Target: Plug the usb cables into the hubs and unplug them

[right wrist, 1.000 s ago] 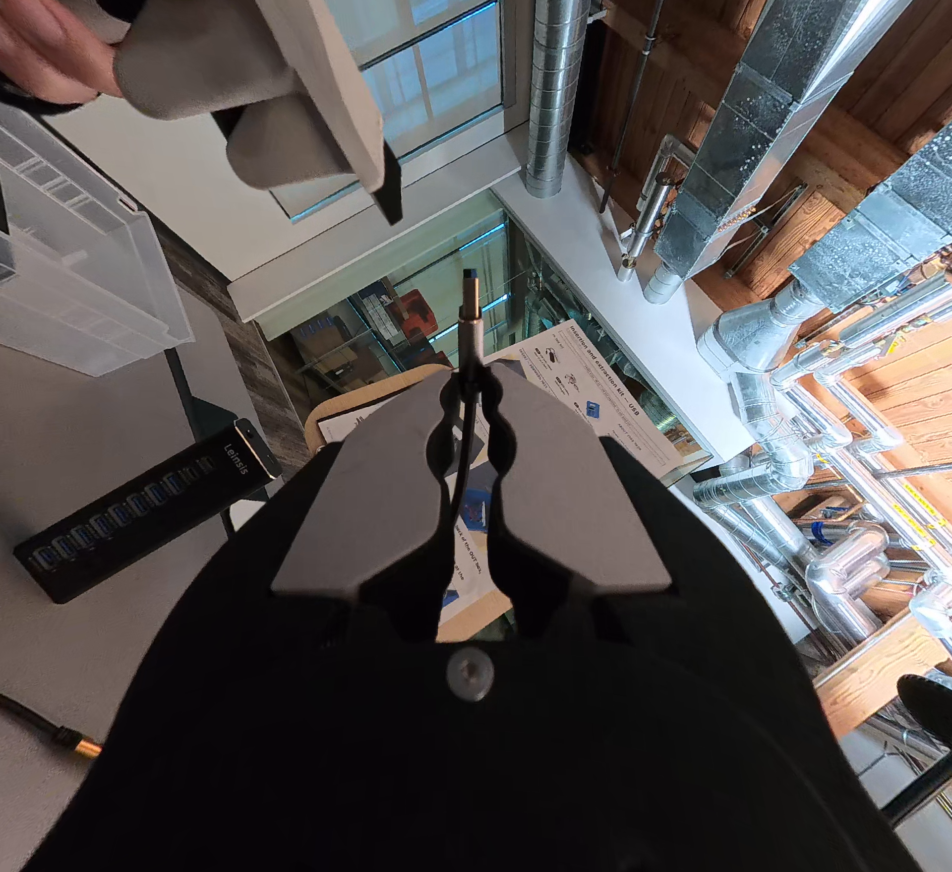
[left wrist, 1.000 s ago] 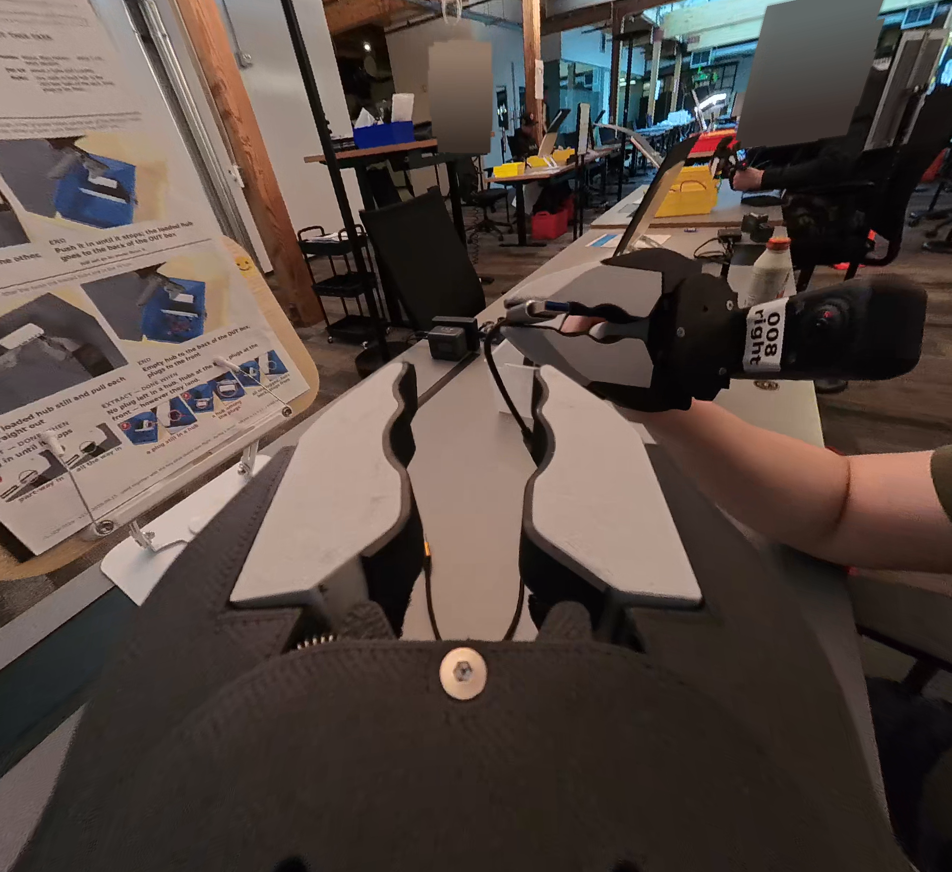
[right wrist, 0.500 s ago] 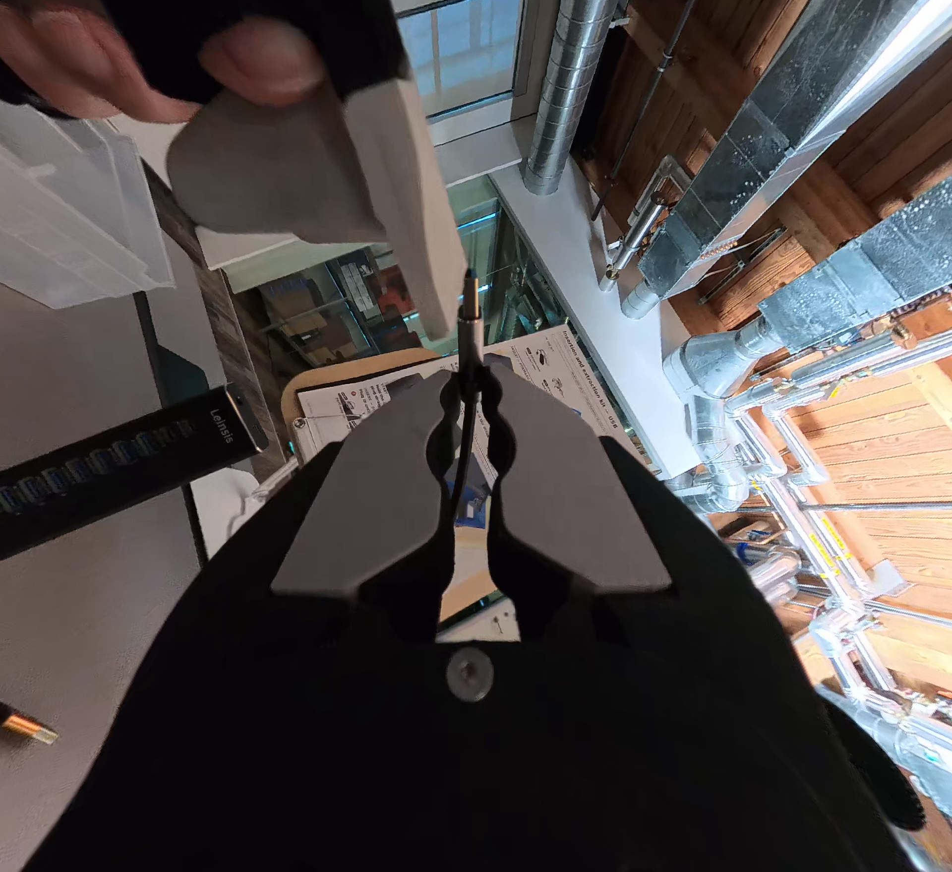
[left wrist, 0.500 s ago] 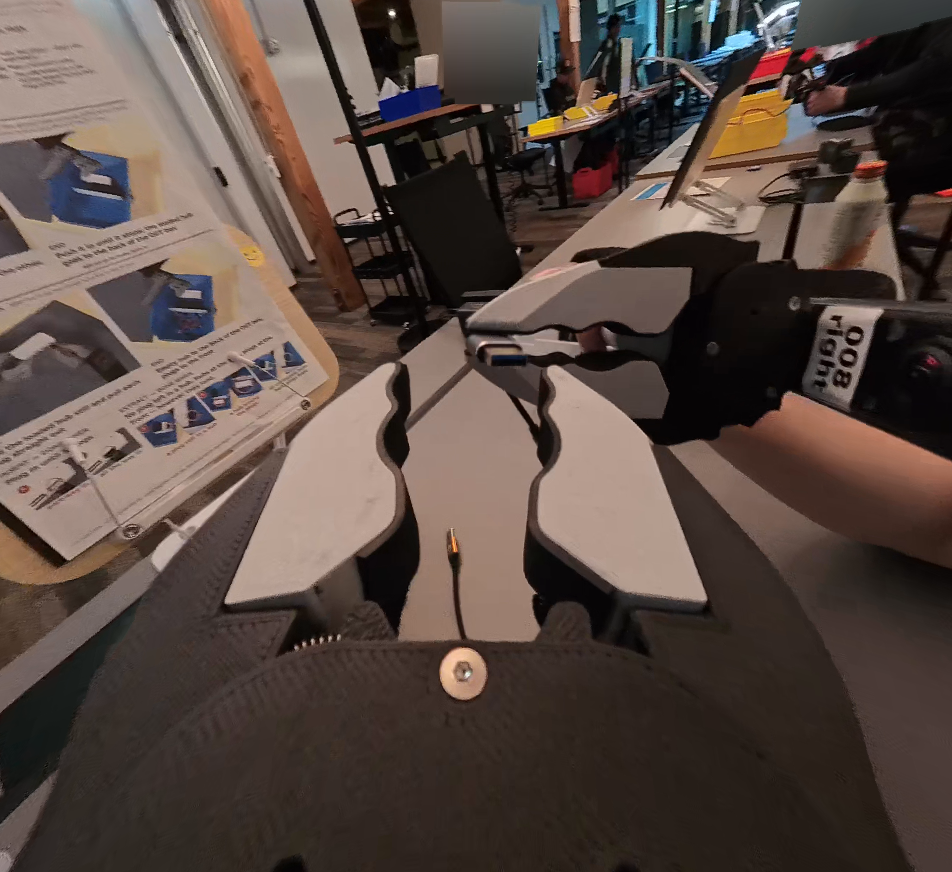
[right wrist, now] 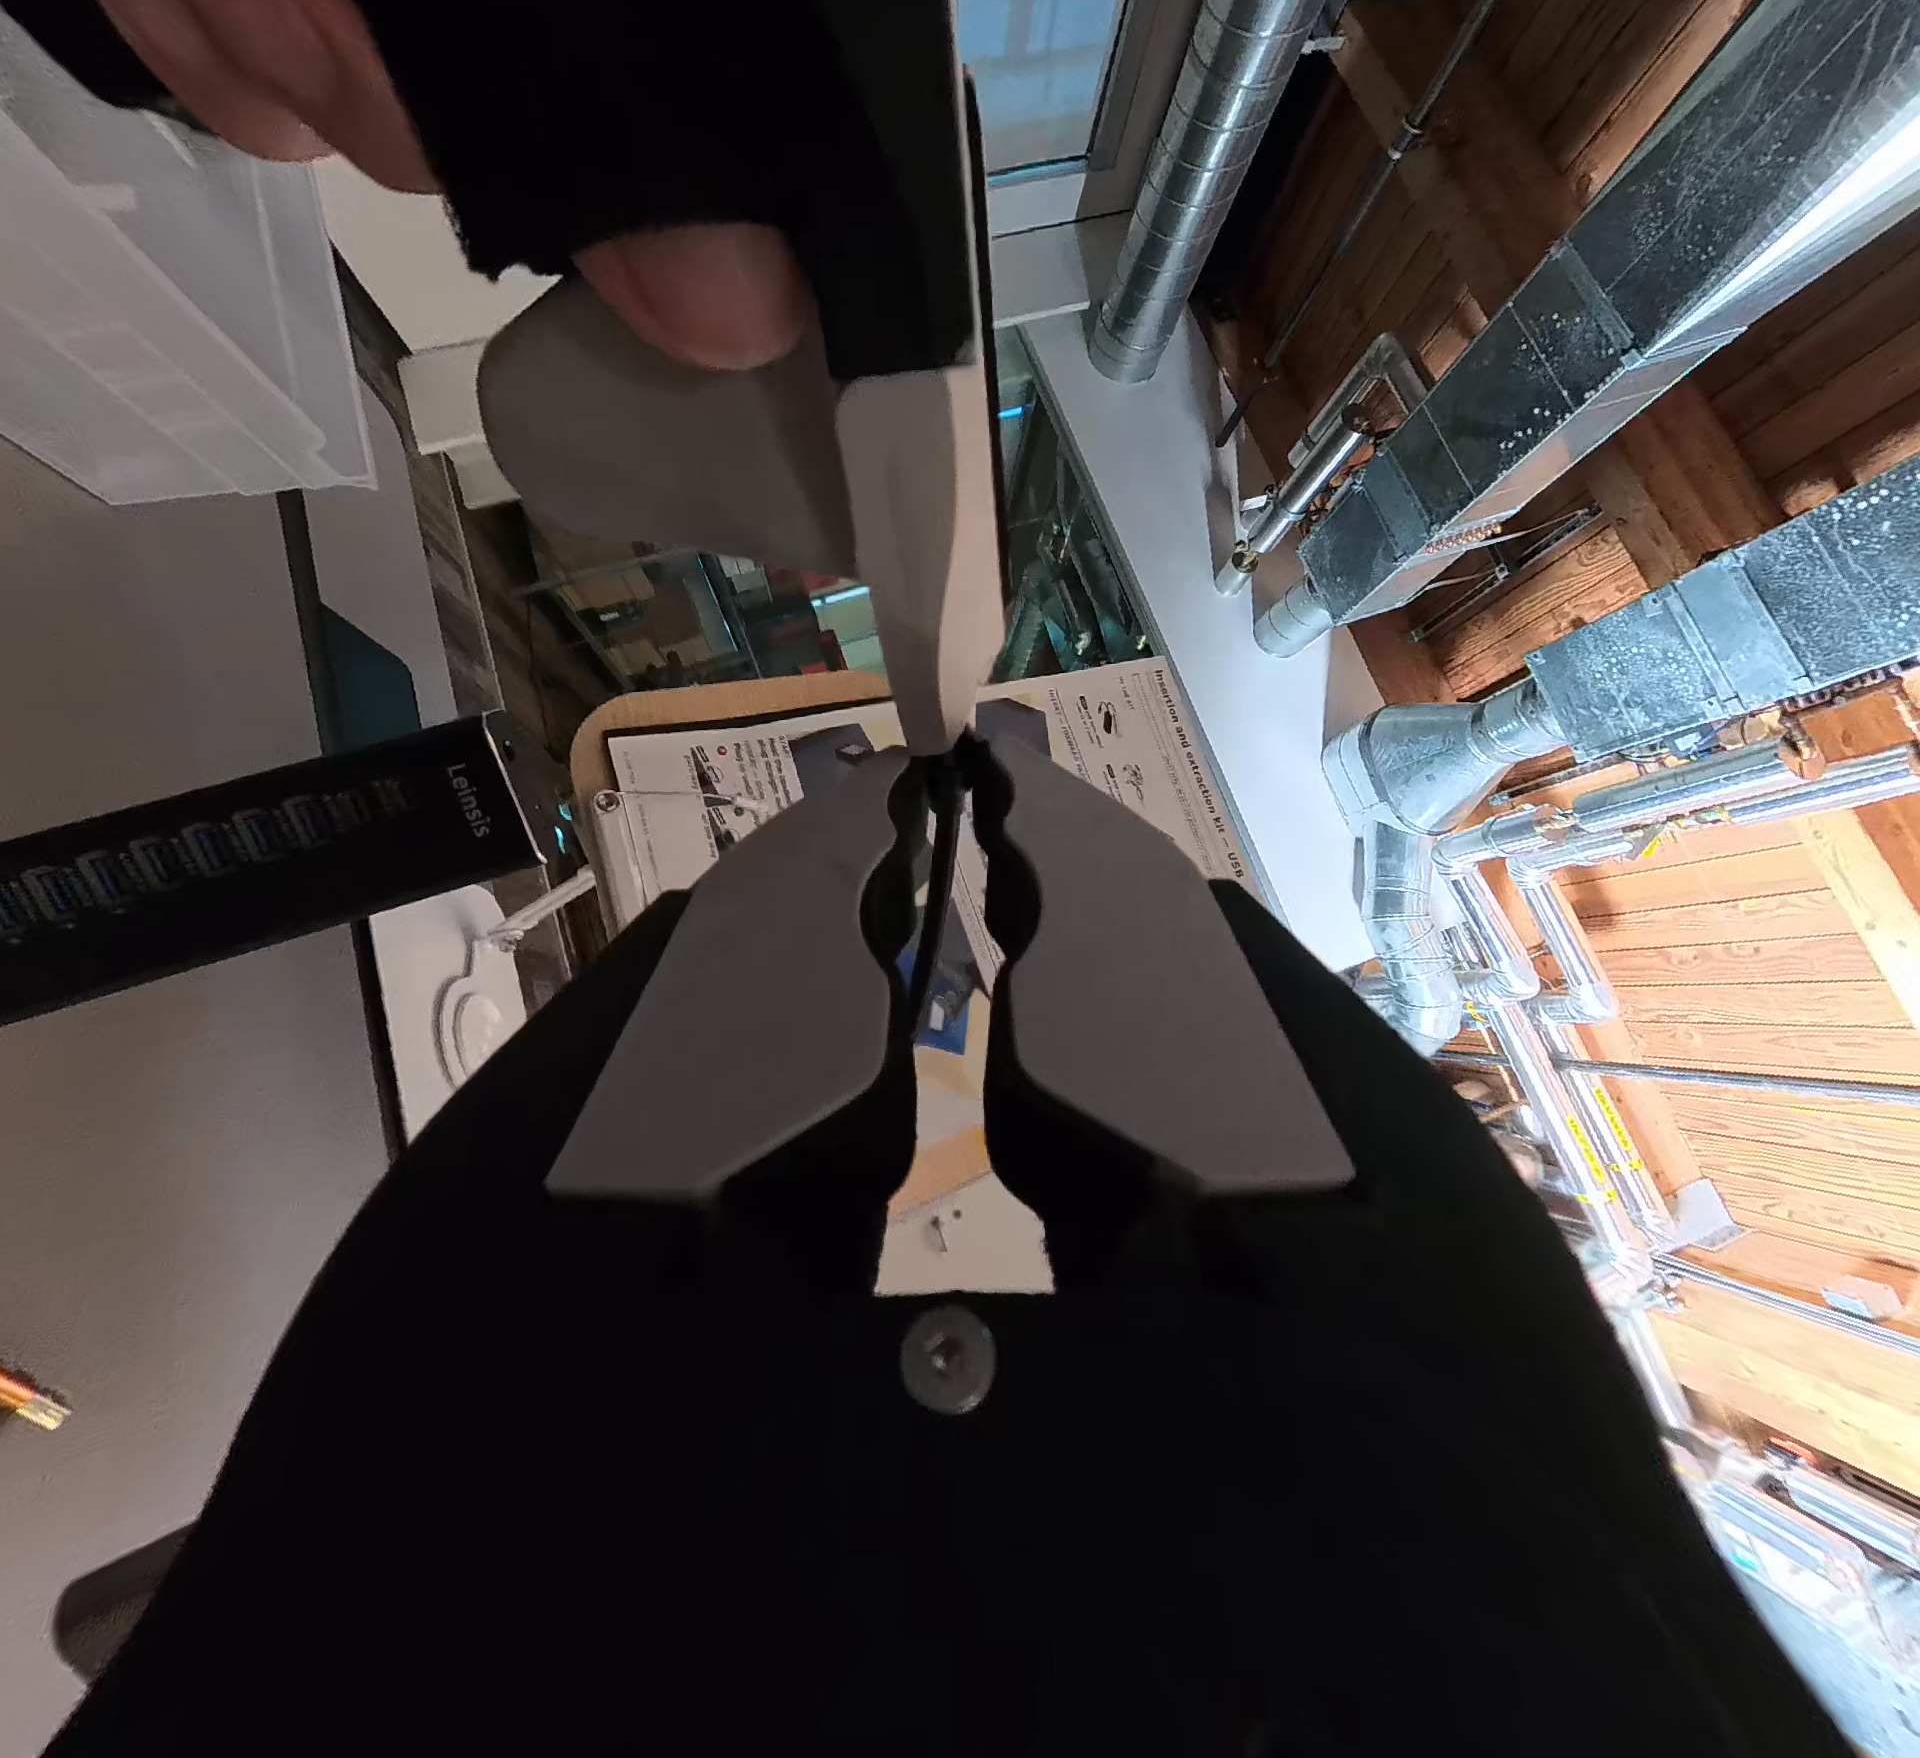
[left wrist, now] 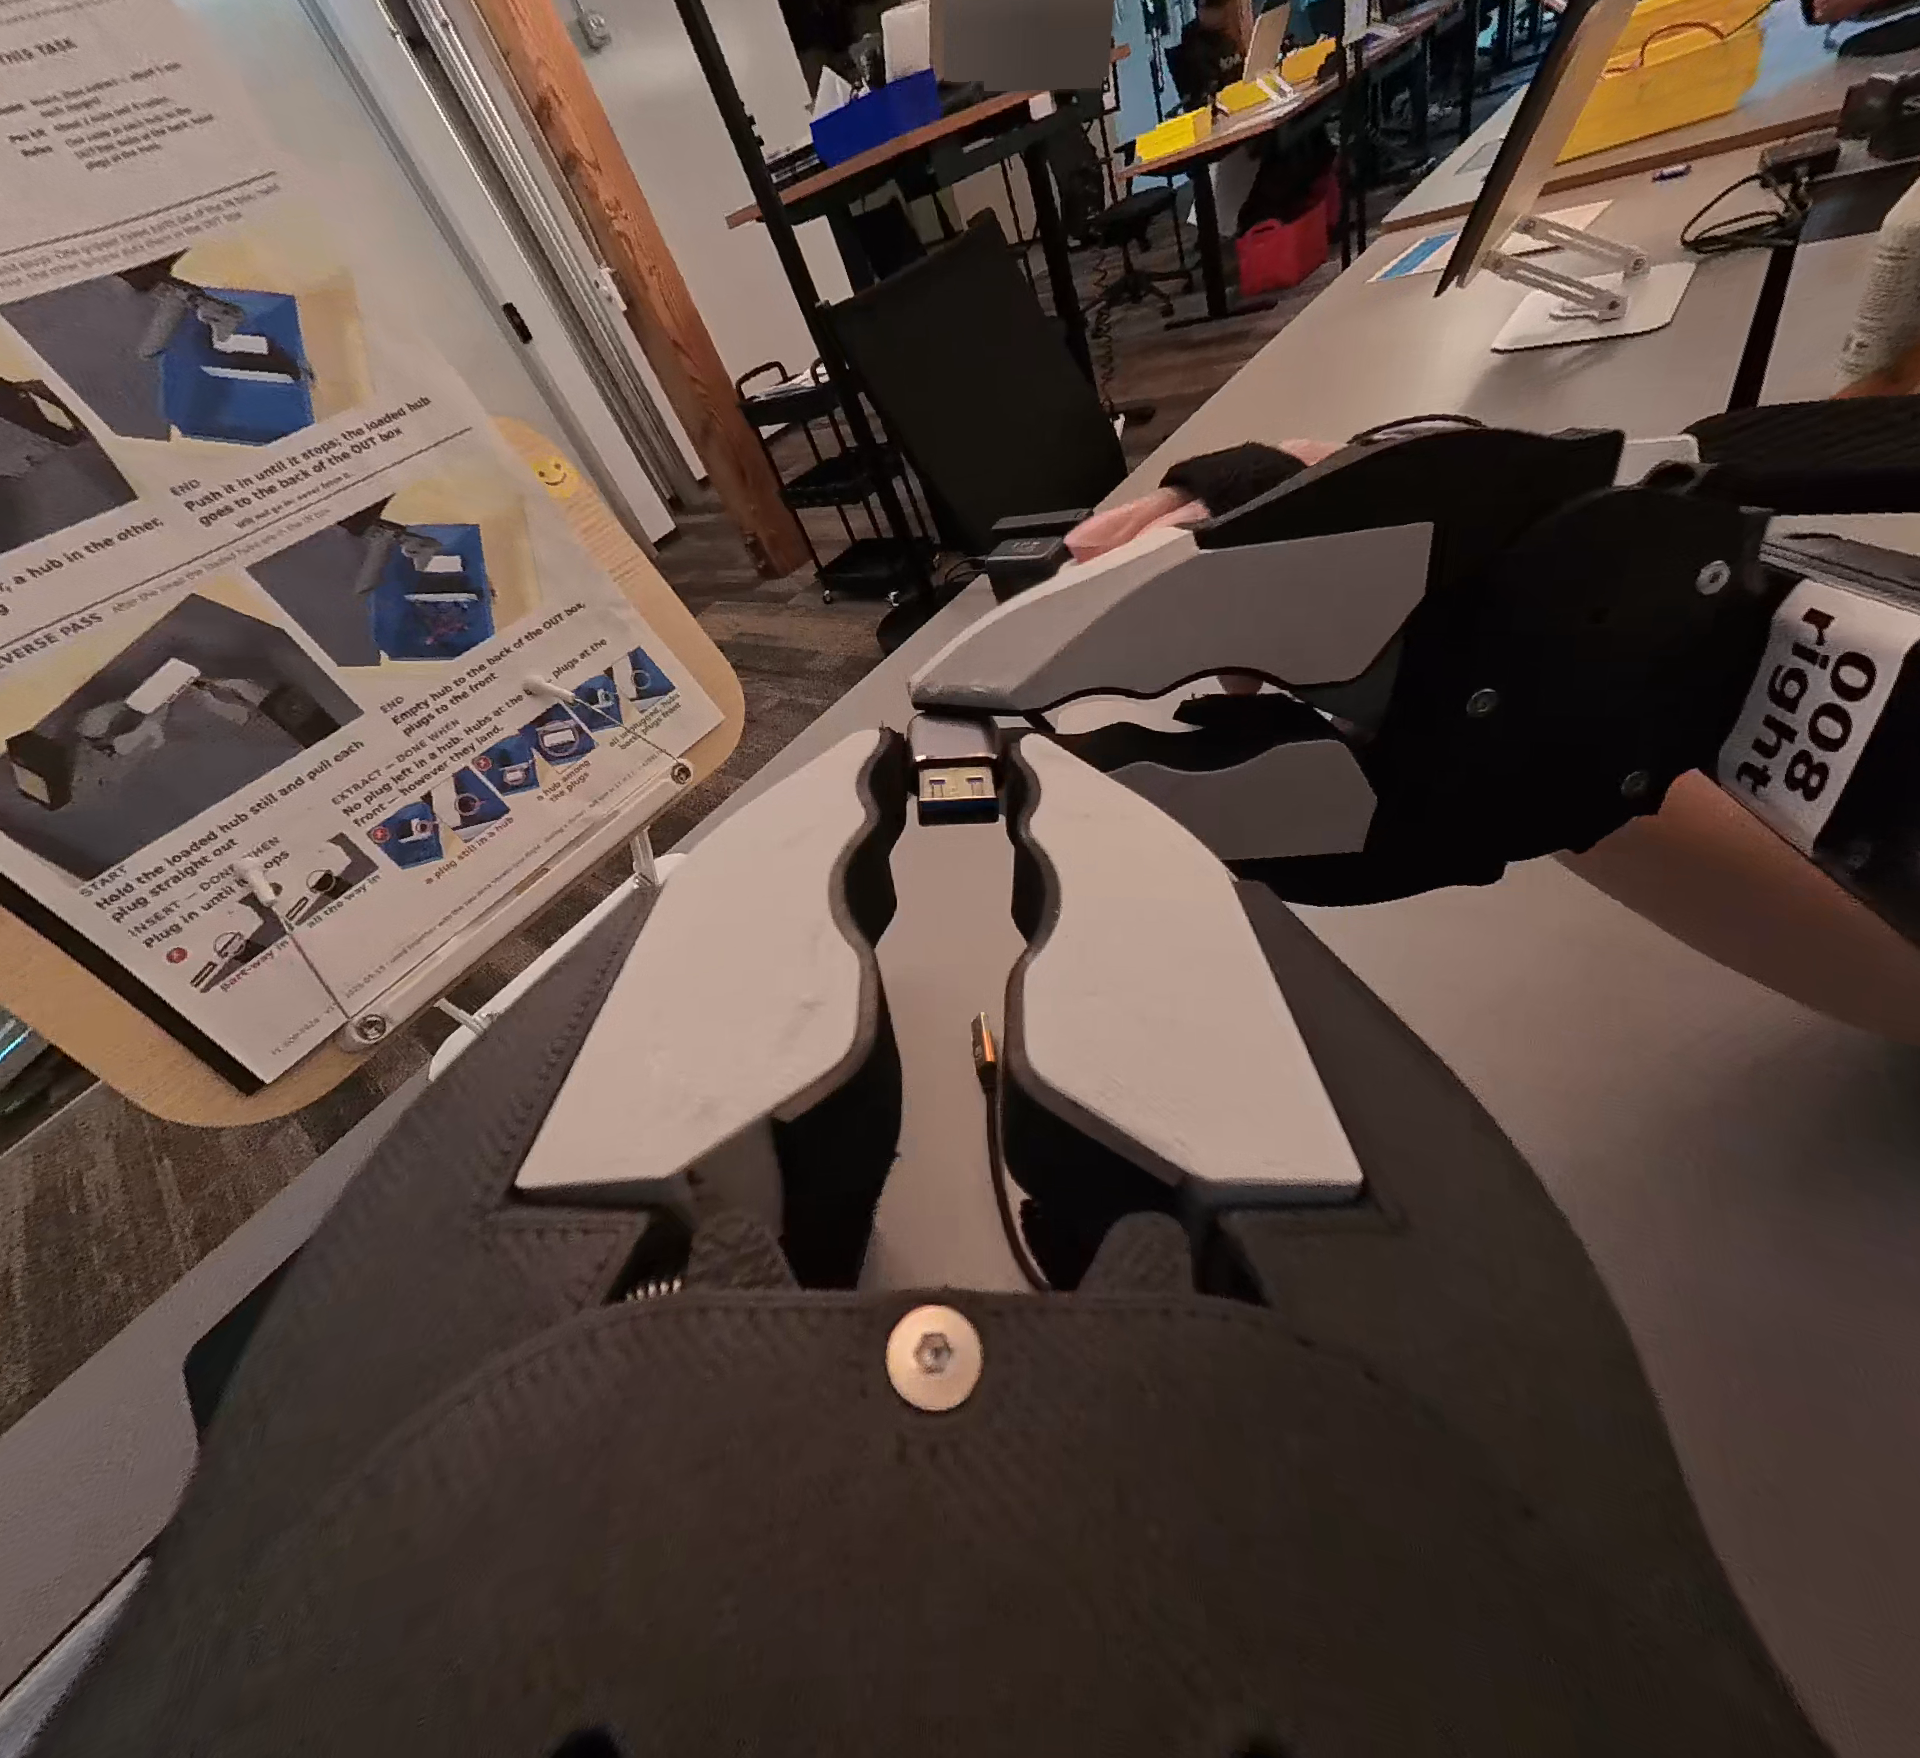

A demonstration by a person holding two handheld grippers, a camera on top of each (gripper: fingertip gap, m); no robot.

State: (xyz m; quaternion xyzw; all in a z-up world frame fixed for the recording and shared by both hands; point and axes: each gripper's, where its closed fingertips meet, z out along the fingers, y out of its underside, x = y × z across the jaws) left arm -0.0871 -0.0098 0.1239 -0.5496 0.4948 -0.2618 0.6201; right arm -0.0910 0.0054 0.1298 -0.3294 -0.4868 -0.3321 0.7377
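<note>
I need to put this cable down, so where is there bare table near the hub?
The grey table is bare between the black hub and the gold plug. Past the hub it is crowded: the clear bin and the instruction board.

A printed instruction sheet (left wrist: 312,565), black type in several sizes around colour photos, is carried on a wooden board beside the surface; it is seen again in the right wrist view (right wrist: 1101,763). Its words are not repeated here. A yellow smiley sticker (left wrist: 554,477) is stuck on the board's edge. A white band (left wrist: 1813,721) with black digits and a word is wrapped round the body of the right gripper (left wrist: 956,721). A white brand mark is printed at the end of the black hub (right wrist: 312,856). Yellow markings on the ceiling pipes (right wrist: 1600,1147) are too small to be read.
</note>
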